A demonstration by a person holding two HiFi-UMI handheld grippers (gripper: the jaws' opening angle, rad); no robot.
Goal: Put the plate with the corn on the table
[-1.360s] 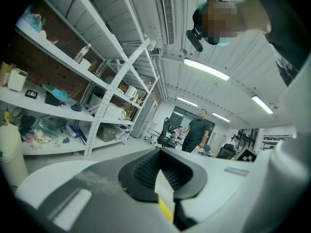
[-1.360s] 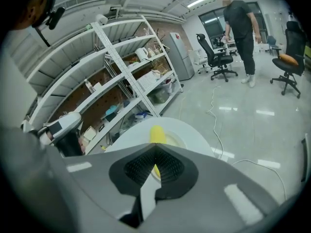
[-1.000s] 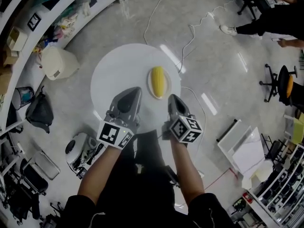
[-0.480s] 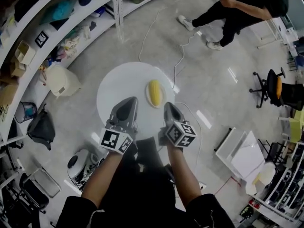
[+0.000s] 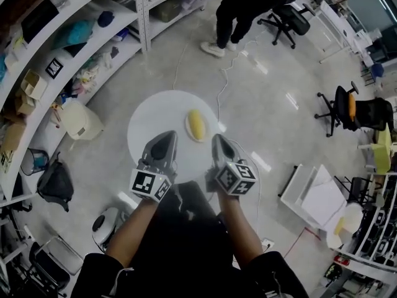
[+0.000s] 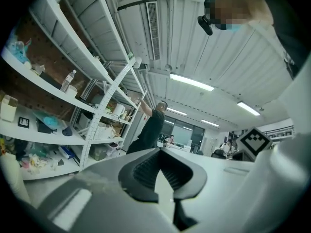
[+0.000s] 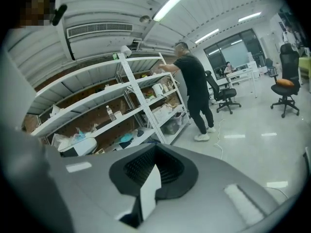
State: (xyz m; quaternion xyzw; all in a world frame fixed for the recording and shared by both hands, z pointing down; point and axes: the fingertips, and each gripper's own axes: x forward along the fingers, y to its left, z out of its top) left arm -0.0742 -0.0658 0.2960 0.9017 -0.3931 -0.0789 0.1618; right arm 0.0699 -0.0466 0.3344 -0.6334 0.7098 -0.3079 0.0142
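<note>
One table [image 5: 152,120], one plate [image 5: 188,129], one corn [image 5: 196,124]; plate at table's right edge. Left gripper [image 5: 165,136] and right gripper [image 5: 218,139] by table's near edge, empty. Right fingers pressed together, left seemingly too.

A round white table [image 5: 155,120] is seen from above in the head view. A small pale plate [image 5: 188,126] is set flat on its top, close to the right-hand edge as pictured. A single yellow corn cob [image 5: 196,125] is laid lengthwise on the plate, and most of it is covered, so only a thin rim is left showing.
</note>
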